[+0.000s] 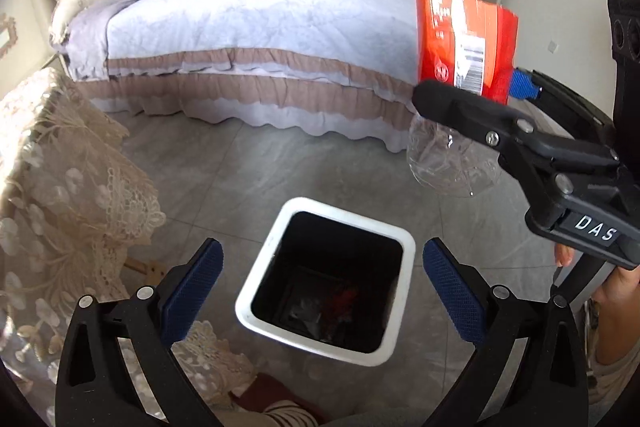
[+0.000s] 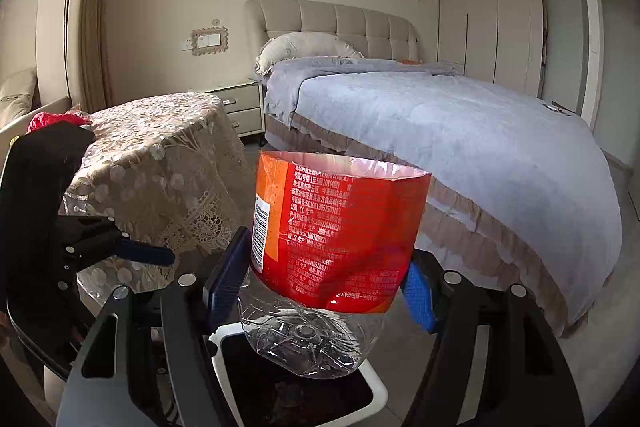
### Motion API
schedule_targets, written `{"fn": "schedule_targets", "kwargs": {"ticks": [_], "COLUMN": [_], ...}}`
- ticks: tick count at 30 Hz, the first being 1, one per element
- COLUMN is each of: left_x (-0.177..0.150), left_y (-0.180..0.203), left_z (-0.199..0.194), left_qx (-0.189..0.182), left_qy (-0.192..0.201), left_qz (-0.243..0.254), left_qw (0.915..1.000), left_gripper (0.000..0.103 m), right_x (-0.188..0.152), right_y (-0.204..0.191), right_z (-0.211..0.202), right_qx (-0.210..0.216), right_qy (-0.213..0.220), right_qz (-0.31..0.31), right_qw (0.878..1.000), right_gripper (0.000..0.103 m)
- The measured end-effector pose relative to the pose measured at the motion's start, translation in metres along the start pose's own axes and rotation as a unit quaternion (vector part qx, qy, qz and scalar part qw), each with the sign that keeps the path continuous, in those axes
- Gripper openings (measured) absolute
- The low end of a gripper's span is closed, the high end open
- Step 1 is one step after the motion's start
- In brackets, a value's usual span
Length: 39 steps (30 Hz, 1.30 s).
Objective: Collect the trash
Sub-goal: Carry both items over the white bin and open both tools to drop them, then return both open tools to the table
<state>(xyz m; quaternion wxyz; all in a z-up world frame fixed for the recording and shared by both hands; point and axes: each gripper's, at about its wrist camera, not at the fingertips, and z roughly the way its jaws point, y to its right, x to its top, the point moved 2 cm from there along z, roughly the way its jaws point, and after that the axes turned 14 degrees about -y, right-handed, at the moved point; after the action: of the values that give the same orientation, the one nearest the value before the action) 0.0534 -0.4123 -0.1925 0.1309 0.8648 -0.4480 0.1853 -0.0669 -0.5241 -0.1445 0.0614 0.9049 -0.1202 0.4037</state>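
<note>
My right gripper (image 2: 320, 291) clamps the clear plastic bottle with the red label (image 2: 336, 227), long axis upright. The white-rimmed black bin (image 1: 326, 287) lies just below; my left gripper (image 1: 324, 291) gapes empty over it.

- I can't make out what lies in the dark trash bin (image 1: 406, 259): only a blurry red scrap.
- The bottle (image 2: 340, 227) hides part of my right gripper's (image 2: 320, 287) pads.
- The bin's (image 2: 376, 399) near side runs off the picture's bottom edge.
</note>
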Motion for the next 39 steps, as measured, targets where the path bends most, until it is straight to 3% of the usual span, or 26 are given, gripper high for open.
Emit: {"fn": "schedule_targets", "kwargs": {"ticks": [8, 14, 18, 20, 21, 22, 33, 39], "left_x": [0.001, -0.006, -0.008, -0.009, -0.008, -0.008, -0.013, -0.023], "left_y": [-0.034, -0.051, -0.054, -0.056, -0.055, -0.055, -0.058, -0.074], "left_z": [-0.047, -0.046, -0.041, -0.038, -0.037, -0.038, -0.047, -0.068], "left_qx": [0.074, 0.073, 0.070, 0.067, 0.067, 0.067, 0.071, 0.080], "left_qy": [0.067, 0.071, 0.066, 0.064, 0.064, 0.064, 0.078, 0.098], "left_qz": [-0.035, -0.062, -0.066, -0.067, -0.067, -0.066, -0.068, -0.086], "left_qw": [0.9944, 0.9929, 0.9933, 0.9935, 0.9934, 0.9935, 0.9921, 0.9882], "left_gripper": [0.098, 0.098, 0.098, 0.098, 0.098, 0.098, 0.098, 0.098], "right_x": [-0.022, -0.068, -0.079, -0.079, -0.077, -0.074, -0.041, -0.008], "right_y": [-0.017, -0.031, -0.033, -0.032, -0.031, -0.031, -0.028, -0.045], "right_z": [0.041, 0.096, 0.104, 0.103, 0.102, 0.100, 0.071, 0.040], "right_qx": [0.046, 0.055, 0.053, 0.051, 0.052, 0.048, 0.029, 0.049], "right_qy": [-0.015, -0.073, -0.086, -0.084, -0.086, -0.080, -0.038, 0.007], "right_qz": [-0.035, -0.039, -0.036, -0.038, -0.040, -0.041, -0.058, -0.087], "right_qw": [0.998, 0.995, 0.994, 0.994, 0.994, 0.995, 0.997, 0.995], "right_gripper": [0.070, 0.070, 0.070, 0.074, 0.092, 0.099, 0.099, 0.099]}}
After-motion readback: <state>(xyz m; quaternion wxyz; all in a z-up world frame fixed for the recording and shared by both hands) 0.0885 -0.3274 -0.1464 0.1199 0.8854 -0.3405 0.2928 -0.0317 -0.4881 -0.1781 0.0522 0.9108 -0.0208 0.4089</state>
